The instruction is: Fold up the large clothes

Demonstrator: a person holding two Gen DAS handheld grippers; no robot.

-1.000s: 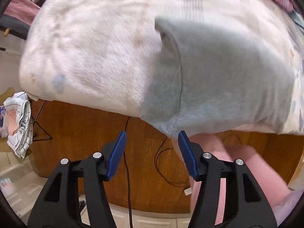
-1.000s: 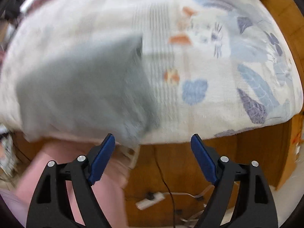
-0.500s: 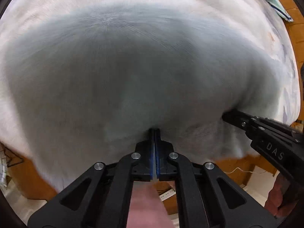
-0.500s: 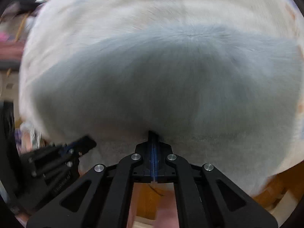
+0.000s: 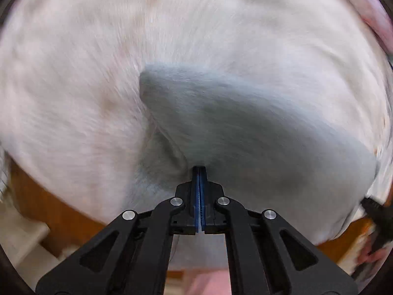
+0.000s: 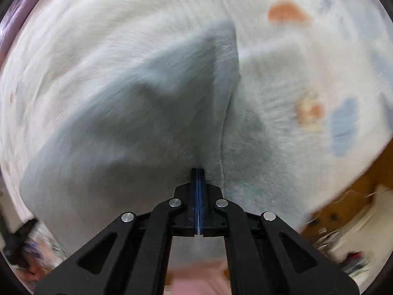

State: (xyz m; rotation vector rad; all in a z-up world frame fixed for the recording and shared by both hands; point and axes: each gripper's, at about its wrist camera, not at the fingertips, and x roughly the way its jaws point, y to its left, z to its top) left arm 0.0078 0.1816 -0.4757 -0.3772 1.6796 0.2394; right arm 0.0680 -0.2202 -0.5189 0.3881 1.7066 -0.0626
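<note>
Both grippers are clamped on the near hem of the grey garment [image 5: 258, 127], which lies on the bed [image 5: 73, 73]: left gripper [image 5: 199, 169] and right gripper [image 6: 198, 170] at opposite corners, apparently so the edge stays taut for folding; motion blur limits certainty.

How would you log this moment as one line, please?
left claw: shut on grey garment | right claw: shut on grey garment | garment on patterned bed cover

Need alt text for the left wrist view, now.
The shut left gripper pinches the near edge of a grey garment spread on a pale blanket. The picture is motion-blurred, with the wooden bed frame below the blanket edge.
</note>
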